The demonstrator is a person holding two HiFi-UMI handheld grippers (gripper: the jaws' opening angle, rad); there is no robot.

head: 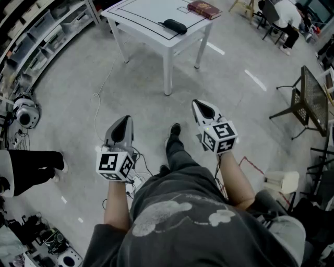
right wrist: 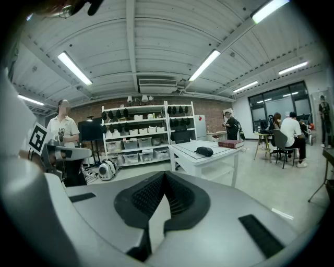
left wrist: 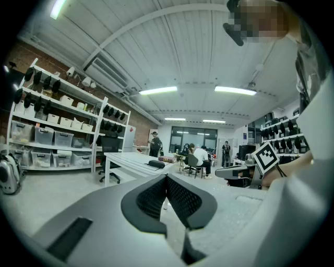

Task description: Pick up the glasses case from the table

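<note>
The black glasses case (head: pixel 175 26) lies near the front edge of the white table (head: pixel 141 18), far ahead of me, with a dark red book (head: pixel 204 9) behind it. From the left gripper view the glasses case (left wrist: pixel 156 164) is small and distant; it also shows in the right gripper view (right wrist: pixel 204 151) next to the book (right wrist: pixel 230 144). I hold both grippers low in front of my body, well short of the table. My left gripper (head: pixel 124 122) is shut and empty, its pads meeting at the tip (left wrist: pixel 167 176). My right gripper (head: pixel 202 108) is likewise shut with nothing between its pads (right wrist: pixel 166 173).
Storage shelves (head: pixel 47 36) line the left wall. A white round device (head: pixel 25 112) and a cable (head: pixel 99 104) lie on the floor at left. A black mesh chair (head: pixel 308 99) stands at right, a person sits at top right (head: pixel 284 18), and another stands at left (head: pixel 31 167).
</note>
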